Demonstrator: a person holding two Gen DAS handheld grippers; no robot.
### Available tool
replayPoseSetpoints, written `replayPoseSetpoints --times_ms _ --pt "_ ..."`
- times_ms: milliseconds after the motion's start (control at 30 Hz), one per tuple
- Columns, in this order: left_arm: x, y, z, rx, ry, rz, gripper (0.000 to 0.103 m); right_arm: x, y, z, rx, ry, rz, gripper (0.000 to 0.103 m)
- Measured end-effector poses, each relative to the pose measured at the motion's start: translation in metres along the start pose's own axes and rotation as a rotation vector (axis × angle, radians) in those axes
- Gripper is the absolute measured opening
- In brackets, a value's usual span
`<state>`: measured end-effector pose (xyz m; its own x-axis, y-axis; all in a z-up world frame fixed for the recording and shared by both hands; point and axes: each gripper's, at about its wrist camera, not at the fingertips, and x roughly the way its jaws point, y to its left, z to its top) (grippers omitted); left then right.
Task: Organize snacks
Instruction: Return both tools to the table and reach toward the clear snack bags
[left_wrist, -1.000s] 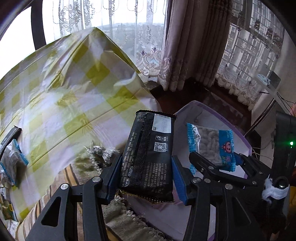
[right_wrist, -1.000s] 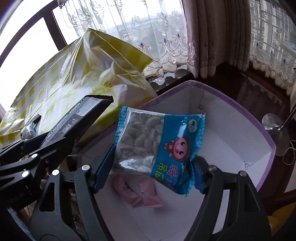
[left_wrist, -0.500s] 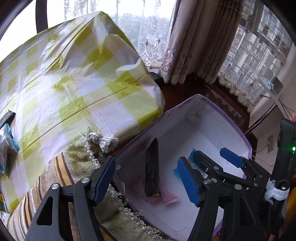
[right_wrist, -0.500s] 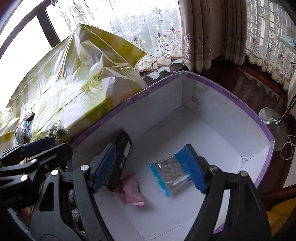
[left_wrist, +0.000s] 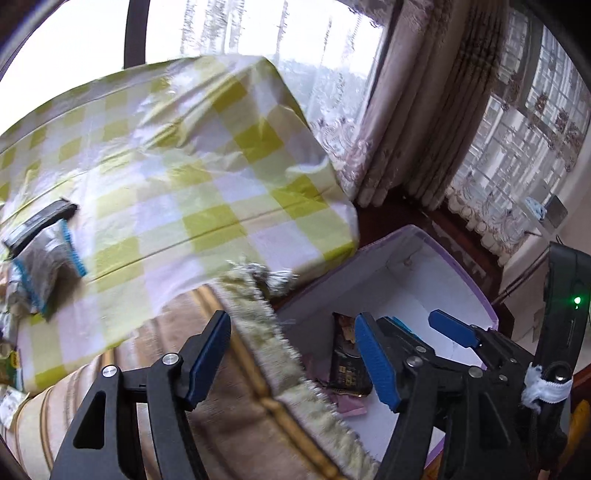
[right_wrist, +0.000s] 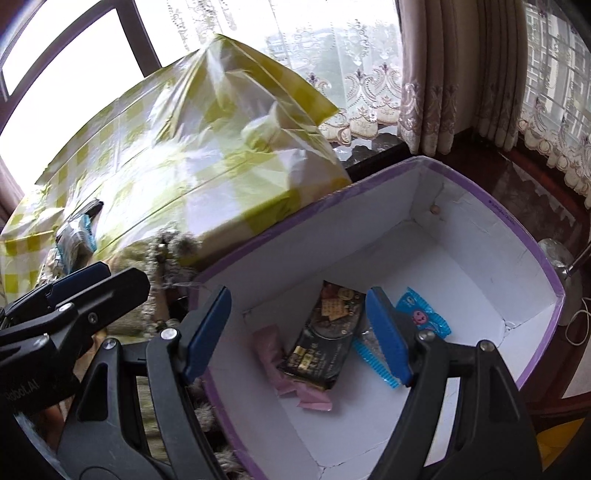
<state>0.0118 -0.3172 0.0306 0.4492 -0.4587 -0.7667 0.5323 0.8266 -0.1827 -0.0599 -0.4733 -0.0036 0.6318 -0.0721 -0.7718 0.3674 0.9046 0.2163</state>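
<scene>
A white box with a purple rim (right_wrist: 517, 229) holds a black snack packet (right_wrist: 328, 336), a blue packet with a cartoon face (right_wrist: 424, 317) and pink packets (right_wrist: 291, 376). My right gripper (right_wrist: 297, 334) hangs open above them, nothing between its pads. My left gripper (left_wrist: 291, 358) is open and empty over the fringed blanket edge (left_wrist: 280, 354), just left of the box (left_wrist: 461, 258). The black packet (left_wrist: 347, 365) shows past its right finger. More snacks lie on the checked cloth at far left: a blue-edged packet (left_wrist: 51, 254) and a dark packet (left_wrist: 40, 221).
The yellow-and-white checked cloth (left_wrist: 207, 173) covers a raised surface left of the box. A striped brown blanket (left_wrist: 221, 424) hangs below it. Curtains (right_wrist: 436, 74) and a dark wooden floor (right_wrist: 524, 184) lie behind. A lamp base (right_wrist: 557, 254) stands right of the box.
Both packets left the grippers and now lie in the box. Both sets of jaws stand empty. The left gripper has swung left toward the cloth; the right has drawn back slightly.
</scene>
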Motion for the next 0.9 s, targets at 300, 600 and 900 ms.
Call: replayPoseSetpoints --times_ms 300,600,900 --pt "-0.059 0.086 -0.028 -0.271 -0.106 0.099 0.07 -0.016 0.069 -0.007 -0.15 -0.013 0.086 0.079" --pt "-0.135 0.18 -0.089 -0.583 -0.243 0.262 0.074 -0.026 0.131 -0.021 -0.31 -0.021 0.155 0.084" --pt "-0.15 0.254 -0.131 -0.73 -0.173 0.304 0.075 -0.018 0.181 -0.04 -0.485 -0.008 0.15 0.085"
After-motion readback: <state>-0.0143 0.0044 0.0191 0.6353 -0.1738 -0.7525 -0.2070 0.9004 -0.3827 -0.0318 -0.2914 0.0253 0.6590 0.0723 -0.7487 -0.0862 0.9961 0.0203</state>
